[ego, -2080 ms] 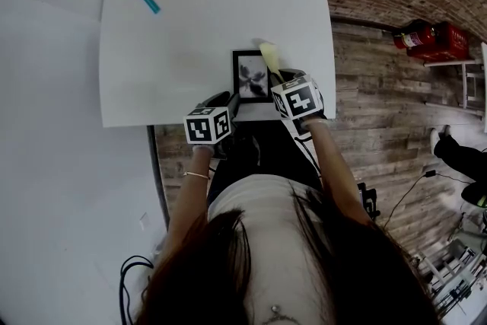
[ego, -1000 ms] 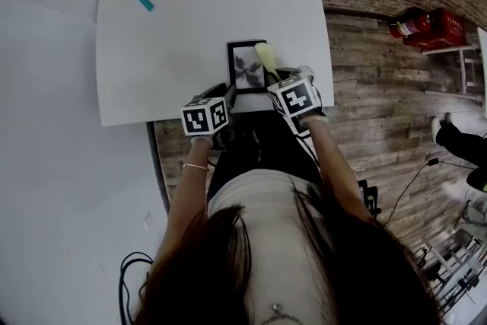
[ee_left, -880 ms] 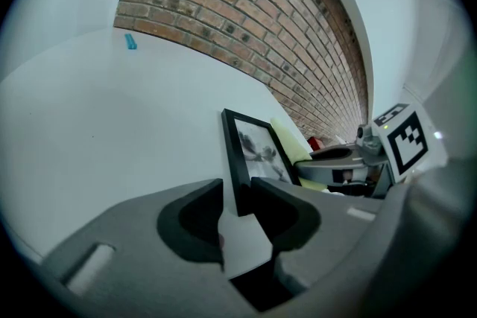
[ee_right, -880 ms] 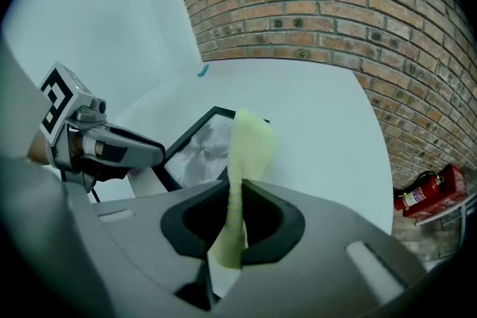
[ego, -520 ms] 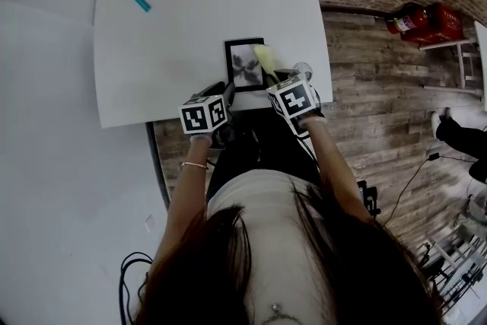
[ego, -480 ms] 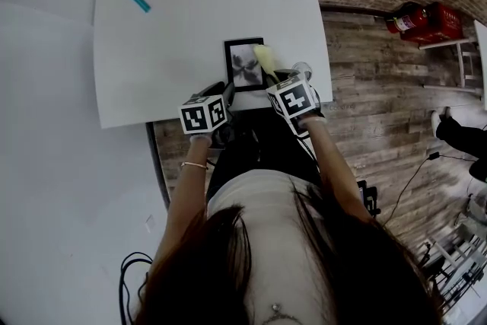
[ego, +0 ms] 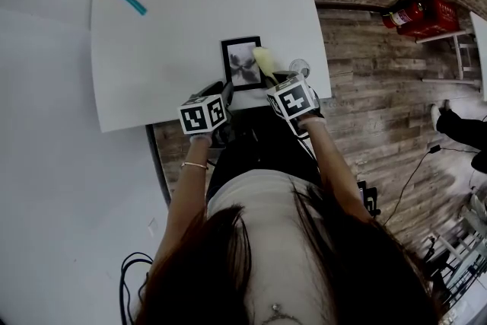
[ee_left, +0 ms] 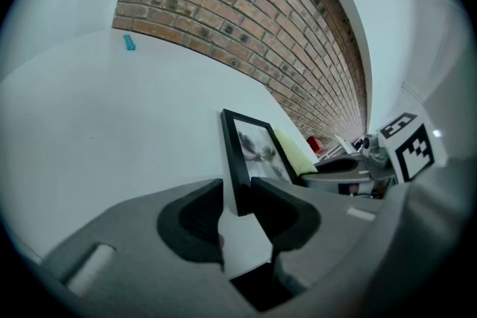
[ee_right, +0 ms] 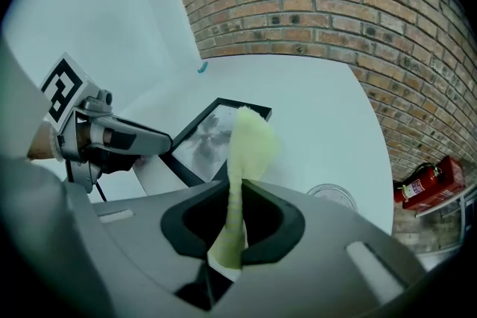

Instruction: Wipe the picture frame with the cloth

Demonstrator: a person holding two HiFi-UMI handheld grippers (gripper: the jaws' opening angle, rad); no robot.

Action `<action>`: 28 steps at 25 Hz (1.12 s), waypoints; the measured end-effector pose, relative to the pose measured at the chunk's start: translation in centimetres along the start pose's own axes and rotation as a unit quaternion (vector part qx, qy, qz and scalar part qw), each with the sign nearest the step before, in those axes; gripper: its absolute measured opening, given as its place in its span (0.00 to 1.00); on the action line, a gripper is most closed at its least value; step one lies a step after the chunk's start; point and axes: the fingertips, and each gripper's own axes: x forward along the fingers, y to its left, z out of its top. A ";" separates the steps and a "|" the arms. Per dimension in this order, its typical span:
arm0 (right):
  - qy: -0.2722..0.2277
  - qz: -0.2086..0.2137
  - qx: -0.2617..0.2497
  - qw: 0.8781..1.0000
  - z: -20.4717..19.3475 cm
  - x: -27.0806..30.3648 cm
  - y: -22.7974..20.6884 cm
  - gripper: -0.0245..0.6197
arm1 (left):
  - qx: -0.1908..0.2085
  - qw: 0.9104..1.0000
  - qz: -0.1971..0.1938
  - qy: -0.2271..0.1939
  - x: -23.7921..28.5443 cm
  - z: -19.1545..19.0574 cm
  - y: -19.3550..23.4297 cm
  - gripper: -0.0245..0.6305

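Since about two seconds ago the cloth has drawn back from the far right corner of the picture frame and now lies along its right side. Both grippers sit at the near edge of the counter as they did then.

Wiping looks to be under way rather than finished. The cloth is over the right border and part of the glass, while the left half shows bare. No view shows how clean any part is, so I judge that the left side and the far edge are probably left to do.

Nearest, the left gripper has its jaws drawn close together on the frame's near left edge, steadying it. The black moulding runs straight down into the narrow gap between them. The right gripper is clenched on the pale yellow cloth, which stands up out of the jaws as a folded strip and droops forward onto the frame.

Just beyond the frame's right side sits a small clear round dish, apart from the cloth. Far off on the counter's left lies a teal strip, well away from the work.
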 end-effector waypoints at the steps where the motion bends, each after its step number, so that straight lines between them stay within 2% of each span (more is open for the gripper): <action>1: 0.000 0.000 0.001 1.000 -0.1 0.0 0.0 0.10 | 0.000 1.000 0.000 0.000 0.0 0.0 0.0 0.22; 28: 0.010 0.001 0.002 1.000 -2.5 -0.9 1.5 0.10 | -0.001 1.000 0.000 -0.003 -0.1 0.1 -0.2 0.22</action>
